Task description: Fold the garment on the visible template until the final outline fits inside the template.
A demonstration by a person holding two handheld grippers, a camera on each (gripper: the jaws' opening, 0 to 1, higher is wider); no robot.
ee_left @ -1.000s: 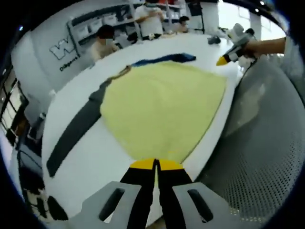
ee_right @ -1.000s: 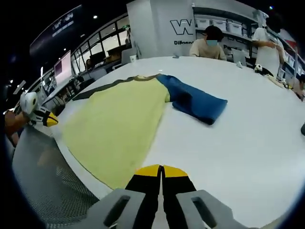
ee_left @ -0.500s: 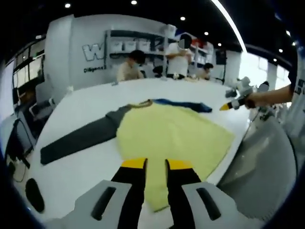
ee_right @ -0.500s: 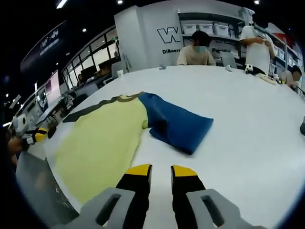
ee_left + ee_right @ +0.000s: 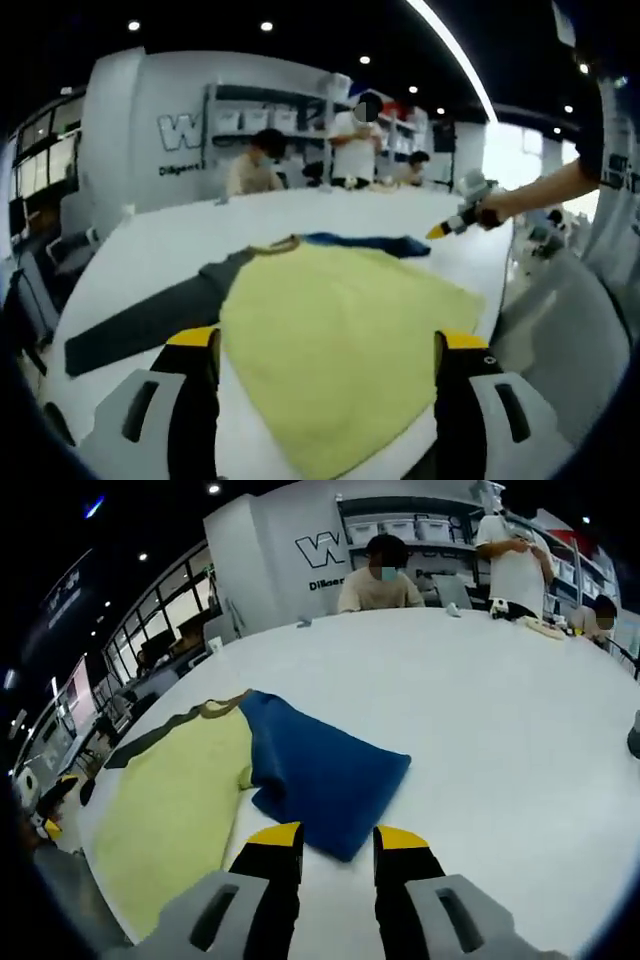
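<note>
In the left gripper view, the left gripper (image 5: 325, 365), with black jaws tipped in yellow and pale grey moulded bodies, stood with its jaws spread wide apart, holding nothing. Between and beyond them lay the soft pale-yellow garment with one dark grey sleeve and one blue sleeve (image 5: 340, 320), spread flat with a matte, slightly wavy surface on the smooth, glossy white round table (image 5: 150, 240). Its long dark grey sleeve (image 5: 140, 320) stretched out flat toward the left, and its blue sleeve (image 5: 370, 241) lay as a thin band along the far edge, next to a brownish collar. The garment's near edge reached close to the table's rim. At the right of the view a person's bare forearm held the right gripper (image 5: 455, 215), yellow-tipped, above the far right part of the table; whether its jaws were parted could not be told from here. A grey perforated mesh chair back (image 5: 570, 350) stood at the right, off the table. In the right gripper view, the right gripper (image 5: 337, 837) had its yellow-tipped black jaws parted with a clear gap between them, gripping nothing. Just ahead of the tips lay the blue sleeve, folded into a thick, roughly rectangular slab of soft cloth, joined to the yellow body, which ran off to the left along the table's edge. Seated people (image 5: 380, 575) and white shelving with boxes (image 5: 410, 525) stood beyond the far side of the table.
</note>
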